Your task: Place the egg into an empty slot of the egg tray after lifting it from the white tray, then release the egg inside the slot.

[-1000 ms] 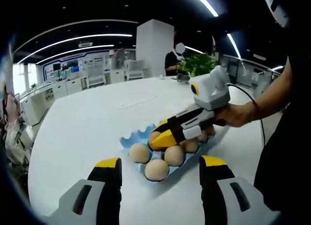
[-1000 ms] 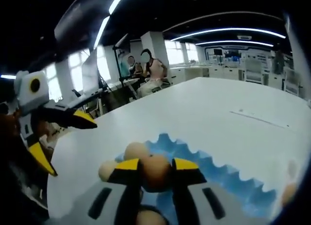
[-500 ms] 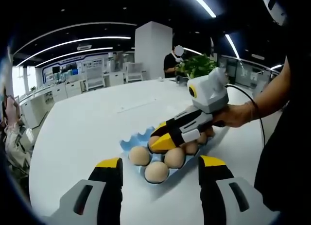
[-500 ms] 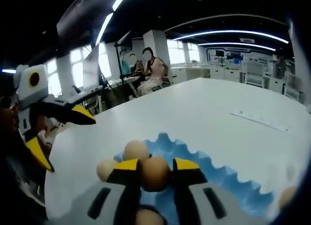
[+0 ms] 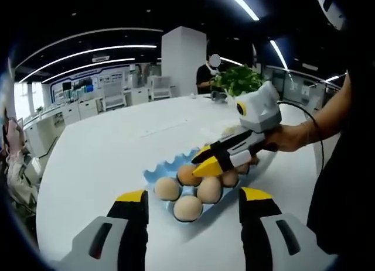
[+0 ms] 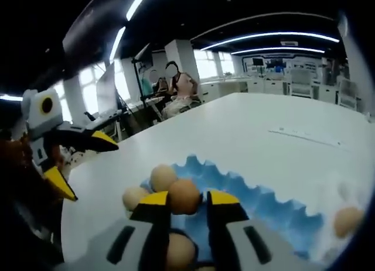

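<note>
A blue egg tray (image 5: 170, 164) lies on the white table and holds several brown eggs. My right gripper (image 5: 201, 164) comes in from the right in a person's hand, its yellow tips just right of one egg (image 5: 188, 175) that rests in a slot. In the right gripper view that egg (image 6: 184, 195) sits just ahead of the tips of my right gripper (image 6: 188, 198), whose jaws stand a little apart, open. My left gripper (image 5: 194, 195) is open above the tray's near edge. It also shows as my left gripper (image 6: 84, 164) at the left, open, beside the tray (image 6: 263, 203).
One loose egg (image 6: 348, 220) lies at the right beyond the tray. A potted plant (image 5: 237, 79) stands at the table's far side, with a person behind it. Bare table top (image 5: 111, 148) stretches to the left. People sit past the table edge (image 6: 176, 89).
My right gripper has drawn back to the right and up from the tray. The egg it held between its tips now rests in a slot. My left gripper has stayed put.
</note>
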`<state>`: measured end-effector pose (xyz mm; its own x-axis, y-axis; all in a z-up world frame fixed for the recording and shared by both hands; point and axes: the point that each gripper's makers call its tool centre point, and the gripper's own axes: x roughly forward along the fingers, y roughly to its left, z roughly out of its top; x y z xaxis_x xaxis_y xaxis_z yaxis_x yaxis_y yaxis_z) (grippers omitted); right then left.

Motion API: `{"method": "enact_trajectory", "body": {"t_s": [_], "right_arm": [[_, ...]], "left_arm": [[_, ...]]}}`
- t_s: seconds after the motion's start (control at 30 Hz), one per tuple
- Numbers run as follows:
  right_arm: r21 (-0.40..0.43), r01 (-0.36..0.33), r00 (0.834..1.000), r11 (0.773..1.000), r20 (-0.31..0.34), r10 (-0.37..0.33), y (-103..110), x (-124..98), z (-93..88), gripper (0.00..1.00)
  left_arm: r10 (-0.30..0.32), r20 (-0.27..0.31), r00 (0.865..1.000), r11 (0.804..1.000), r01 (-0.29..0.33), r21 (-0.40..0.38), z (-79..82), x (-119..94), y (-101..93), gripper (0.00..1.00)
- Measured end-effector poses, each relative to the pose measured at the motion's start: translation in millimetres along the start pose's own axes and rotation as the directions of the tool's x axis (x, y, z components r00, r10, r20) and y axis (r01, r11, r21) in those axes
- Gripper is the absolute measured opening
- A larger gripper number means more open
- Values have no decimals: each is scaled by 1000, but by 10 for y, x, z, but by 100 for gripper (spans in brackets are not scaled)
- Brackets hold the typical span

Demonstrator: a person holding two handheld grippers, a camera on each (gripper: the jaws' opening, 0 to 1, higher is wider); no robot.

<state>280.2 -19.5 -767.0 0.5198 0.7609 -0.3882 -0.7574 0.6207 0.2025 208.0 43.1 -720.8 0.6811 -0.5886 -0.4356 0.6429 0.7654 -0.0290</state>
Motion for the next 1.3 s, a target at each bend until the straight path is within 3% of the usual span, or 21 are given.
{"method": "enact_trajectory", "body": {"t_s": [0.2,0.53,0.8,0.87,0.93,0.97,1.0,1.07,1.1,1.2,1.23,1.3], "right_arm": [[11,42,998,999,53,-42,-110,-235,75,24],[72,138,988,988,61,-143,-406,-542,-44,24],[100,245,966,964,62,-251,-717,-900,-146,24],[119,292,950,949,73,-302,-856,-1082,-168,24],[102,409,902,907,105,-419,-1101,-1368,-146,23],[113,431,889,895,117,-443,-1160,-1455,-137,23],[136,474,862,870,126,-490,-1272,-1603,-133,23],[144,514,836,846,137,-531,-1386,-1744,-127,23],[143,563,805,814,128,-579,-1509,-1892,-152,23],[160,641,742,751,124,-659,-1752,-2182,-206,23],[161,658,726,735,121,-677,-1802,-2234,-223,23],[164,670,721,724,87,-688,-1882,-2280,-326,24]], "left_arm": [[4,10,1000,1000,-4,-5,18,8,4,63],[-6,7,1000,1000,6,-3,16,26,-22,62],[-4,7,1000,1000,4,-2,10,26,-12,62],[-7,7,1000,1000,7,-1,12,33,-22,62],[-9,9,1000,1000,9,-3,13,34,-25,62],[-8,9,1000,1000,8,-3,11,34,-22,61],[-8,9,1000,1000,8,-3,10,34,-21,61],[-9,8,1000,1000,9,-3,3,33,-20,61],[-8,3,1000,1000,8,2,-5,33,-19,61],[-10,3,1000,1000,10,2,-13,38,-27,61],[-11,4,1000,1000,11,1,-12,38,-31,61],[-10,3,1000,1000,10,6,-14,36,-33,61]]}}
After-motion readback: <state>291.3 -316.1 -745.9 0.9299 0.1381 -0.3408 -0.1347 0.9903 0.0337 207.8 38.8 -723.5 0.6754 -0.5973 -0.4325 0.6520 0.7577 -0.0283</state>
